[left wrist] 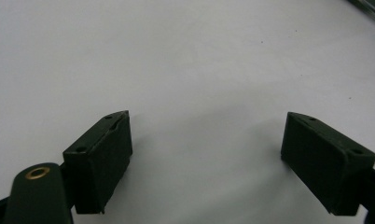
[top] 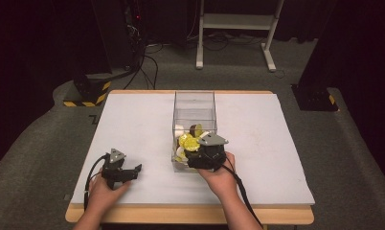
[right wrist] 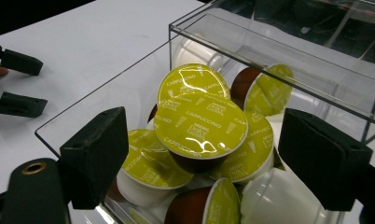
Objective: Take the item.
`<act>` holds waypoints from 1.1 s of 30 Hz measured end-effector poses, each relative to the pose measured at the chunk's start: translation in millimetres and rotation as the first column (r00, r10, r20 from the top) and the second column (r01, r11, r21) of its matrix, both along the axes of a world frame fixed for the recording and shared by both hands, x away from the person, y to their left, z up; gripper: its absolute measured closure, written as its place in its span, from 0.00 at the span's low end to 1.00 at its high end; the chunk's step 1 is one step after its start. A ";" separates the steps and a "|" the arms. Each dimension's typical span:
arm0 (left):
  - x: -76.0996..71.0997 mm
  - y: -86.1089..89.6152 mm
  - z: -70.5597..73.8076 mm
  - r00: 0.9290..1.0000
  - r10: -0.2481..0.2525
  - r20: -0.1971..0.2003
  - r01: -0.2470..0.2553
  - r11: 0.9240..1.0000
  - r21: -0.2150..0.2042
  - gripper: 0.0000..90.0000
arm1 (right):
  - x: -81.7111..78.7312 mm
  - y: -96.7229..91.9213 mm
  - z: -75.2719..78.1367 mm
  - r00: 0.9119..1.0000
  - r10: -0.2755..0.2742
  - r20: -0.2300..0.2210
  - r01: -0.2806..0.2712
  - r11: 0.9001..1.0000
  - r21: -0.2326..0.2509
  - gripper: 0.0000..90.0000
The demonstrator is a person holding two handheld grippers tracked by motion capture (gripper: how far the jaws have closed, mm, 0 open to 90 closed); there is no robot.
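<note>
At the near end of the clear box point(top: 194, 112), the right claw point(right wrist: 202, 161) hangs over a heap of coffee capsules point(right wrist: 200, 125), jaws spread wide, pads clear of every capsule. The topmost capsule, yellow-green lid marked "Cappuccino", lies between the jaws, untouched. The box stands mid-surface point(top: 133, 124). The left claw point(left wrist: 206, 161) rests well apart on bare white surface, jaws spread, nothing between.

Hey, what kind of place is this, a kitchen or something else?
Probably a lab or recording studio, not a kitchen: black curtains, loose floor cables, and a bare white table bearing one clear box of coffee capsules.
</note>
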State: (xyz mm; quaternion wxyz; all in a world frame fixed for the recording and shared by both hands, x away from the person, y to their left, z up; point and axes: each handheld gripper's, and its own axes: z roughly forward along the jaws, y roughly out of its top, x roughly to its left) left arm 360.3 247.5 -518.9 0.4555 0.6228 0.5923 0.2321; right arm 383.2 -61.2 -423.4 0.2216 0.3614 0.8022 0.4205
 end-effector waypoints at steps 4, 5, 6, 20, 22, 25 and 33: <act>0.0 0.0 0.1 1.000 0.000 -0.001 0.000 1.000 0.000 0.18 | 1.4 7.8 -0.8 1.000 -0.002 -0.002 0.002 1.000 -0.009 0.22; 0.0 0.0 0.1 1.000 0.000 -0.001 0.000 1.000 0.000 0.18 | 1.8 9.2 -1.2 1.000 -0.003 -0.006 0.003 1.000 -0.008 0.22; 0.0 0.0 0.0 1.000 0.000 0.000 0.000 1.000 0.000 0.18 | 1.8 9.2 -1.2 1.000 -0.003 -0.006 0.003 1.000 -0.008 0.22; 0.0 0.0 0.0 1.000 0.000 0.000 0.000 1.000 0.000 0.18 | 7.0 21.6 -3.6 0.999 -0.035 -0.011 0.035 0.998 -0.058 0.33; 0.0 0.0 0.1 1.000 0.000 -0.001 0.000 1.000 0.000 0.18 | 7.6 22.4 -4.6 0.999 -0.047 -0.014 0.046 0.997 -0.069 0.34; 0.0 0.0 0.0 1.000 0.000 0.000 0.000 1.000 0.000 0.18 | 7.6 23.3 -5.7 0.998 -0.059 -0.022 0.057 0.996 -0.075 0.35; 0.0 0.1 0.0 1.000 0.000 -0.001 0.000 1.000 0.001 0.18 | 7.7 24.0 -7.2 0.998 -0.061 -0.017 0.060 0.994 -0.091 0.41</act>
